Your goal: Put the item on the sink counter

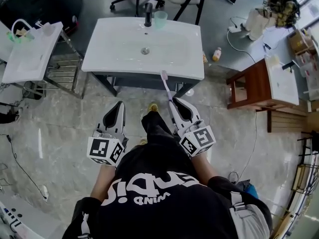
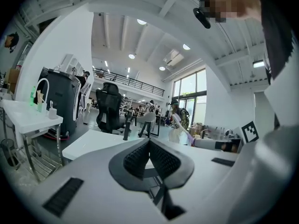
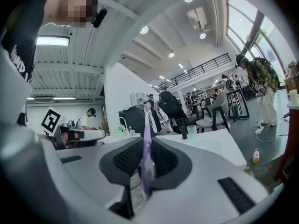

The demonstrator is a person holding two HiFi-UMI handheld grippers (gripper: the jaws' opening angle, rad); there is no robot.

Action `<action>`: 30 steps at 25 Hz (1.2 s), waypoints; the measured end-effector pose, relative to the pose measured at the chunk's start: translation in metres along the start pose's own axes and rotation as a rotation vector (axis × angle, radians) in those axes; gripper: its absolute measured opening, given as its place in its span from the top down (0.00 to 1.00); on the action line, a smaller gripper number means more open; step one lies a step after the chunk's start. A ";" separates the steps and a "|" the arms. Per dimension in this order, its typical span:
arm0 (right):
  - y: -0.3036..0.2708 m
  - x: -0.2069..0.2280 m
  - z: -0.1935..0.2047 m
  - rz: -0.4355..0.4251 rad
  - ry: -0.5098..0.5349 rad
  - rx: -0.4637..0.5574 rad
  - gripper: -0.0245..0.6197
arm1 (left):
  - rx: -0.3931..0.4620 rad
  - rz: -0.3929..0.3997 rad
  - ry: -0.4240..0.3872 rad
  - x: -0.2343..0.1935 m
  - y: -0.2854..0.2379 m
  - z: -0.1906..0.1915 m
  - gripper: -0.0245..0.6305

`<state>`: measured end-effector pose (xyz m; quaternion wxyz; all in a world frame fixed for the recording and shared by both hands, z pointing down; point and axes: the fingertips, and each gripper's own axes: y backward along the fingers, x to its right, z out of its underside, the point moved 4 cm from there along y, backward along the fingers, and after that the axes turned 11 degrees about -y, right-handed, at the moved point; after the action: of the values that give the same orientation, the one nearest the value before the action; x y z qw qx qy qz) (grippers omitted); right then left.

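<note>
Workshop hall, grey tiled floor, white sink counter (image 1: 114, 39) in front of the person. Purple toothbrush (image 1: 166, 86) is not on the counter: it is pinched between the right gripper's (image 1: 173, 101) jaws, handle clamped by the pads and the head sticking out forward. In the head view the head lines up with the counter's front edge; whether they touch is unclear. Left gripper (image 1: 119, 103) sits beside it, jaws pressed together with nothing between them. At the back of the counter are a black faucet (image 1: 148, 15) and a green cup (image 1: 160, 19). A second white sink (image 1: 30, 54) is at left, a wooden stool (image 1: 249, 86) at right.
</note>
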<state>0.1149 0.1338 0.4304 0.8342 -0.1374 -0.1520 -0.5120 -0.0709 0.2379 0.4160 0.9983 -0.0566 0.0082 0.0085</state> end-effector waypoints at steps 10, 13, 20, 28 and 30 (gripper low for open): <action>-0.053 0.043 -0.018 0.031 -0.011 0.016 0.86 | 0.005 0.042 -0.011 -0.031 -0.073 -0.007 0.93; -0.073 0.057 -0.026 0.044 -0.008 0.015 0.86 | 0.004 0.051 -0.005 -0.045 -0.097 -0.010 0.93; -0.110 0.085 -0.042 0.070 -0.008 0.001 0.86 | -0.008 0.080 0.006 -0.066 -0.148 -0.016 0.93; -0.149 0.118 -0.073 0.074 0.006 0.007 0.86 | 0.005 0.108 -0.008 -0.080 -0.208 -0.035 0.93; -0.157 0.128 -0.082 0.076 0.010 0.009 0.86 | 0.005 0.110 -0.008 -0.082 -0.223 -0.039 0.93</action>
<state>0.0383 -0.0704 0.4175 0.8544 -0.1369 -0.1445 -0.4799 -0.1491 0.0108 0.4034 0.9965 -0.0534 0.0073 0.0637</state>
